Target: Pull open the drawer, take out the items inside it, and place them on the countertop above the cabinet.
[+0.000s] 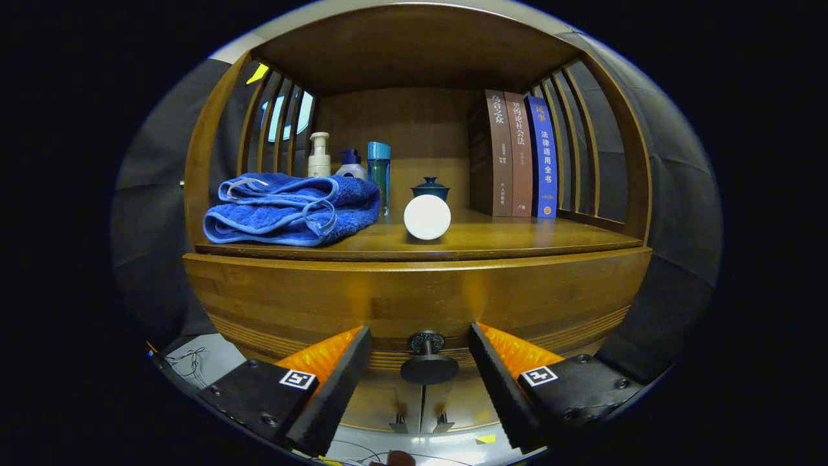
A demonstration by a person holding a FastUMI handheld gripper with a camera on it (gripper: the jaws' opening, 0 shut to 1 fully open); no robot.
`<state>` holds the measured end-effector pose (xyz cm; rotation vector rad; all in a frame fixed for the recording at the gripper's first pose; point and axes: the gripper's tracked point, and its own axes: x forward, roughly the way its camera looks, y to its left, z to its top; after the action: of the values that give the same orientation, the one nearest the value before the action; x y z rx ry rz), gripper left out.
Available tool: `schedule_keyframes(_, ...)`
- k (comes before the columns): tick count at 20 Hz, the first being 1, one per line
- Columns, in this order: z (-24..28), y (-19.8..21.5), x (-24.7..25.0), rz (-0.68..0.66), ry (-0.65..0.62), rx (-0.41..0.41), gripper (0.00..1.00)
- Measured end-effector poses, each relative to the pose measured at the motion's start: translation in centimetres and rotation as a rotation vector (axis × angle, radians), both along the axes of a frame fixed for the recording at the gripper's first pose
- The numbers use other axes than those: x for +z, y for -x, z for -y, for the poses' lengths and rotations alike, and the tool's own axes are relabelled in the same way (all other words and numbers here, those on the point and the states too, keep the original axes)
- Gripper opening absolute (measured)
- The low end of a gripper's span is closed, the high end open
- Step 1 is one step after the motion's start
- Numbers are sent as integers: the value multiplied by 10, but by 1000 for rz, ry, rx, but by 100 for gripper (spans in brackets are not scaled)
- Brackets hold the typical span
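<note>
Wooden cabinet (414, 294) seen from the front, with the drawer (310, 304) closed and its dark round knob (428, 366) as the reference point. The gripper (420, 362) is level with the knob; its two black fingers (336, 382) are spread wide, one on each side of the knob, and neither touches it. The jaws are open and hold nothing. The drawer's contents are hidden behind its front. Above the knob lies the countertop (517, 236). On it, straight above the knob, rests a white ball (427, 217), with a small dark lidded cup (430, 188) just behind it. Up and left of the knob lies a folded blue towel (291, 210), backed by three bottles (352, 162). Up and right of the knob stand three upright books (517, 155).
</note>
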<state>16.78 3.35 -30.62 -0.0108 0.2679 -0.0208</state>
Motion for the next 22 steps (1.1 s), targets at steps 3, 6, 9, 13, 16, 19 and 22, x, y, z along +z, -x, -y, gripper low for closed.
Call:
schedule_keyframes(3,0,-2,-1,13,-15,-11,99)
schedule_keyframes(6,-1,-1,-2,13,-58,-14,98)
schedule_keyframes(9,0,8,11,44,-95,-20,99)
schedule_keyframes(13,11,35,53,121,-46,-47,99)
schedule_keyframes(16,16,54,96,168,-1,-54,98)
schedule_keyframes(19,17,72,141,196,77,-36,98)
schedule_keyframes(22,16,86,184,200,127,-19,98)
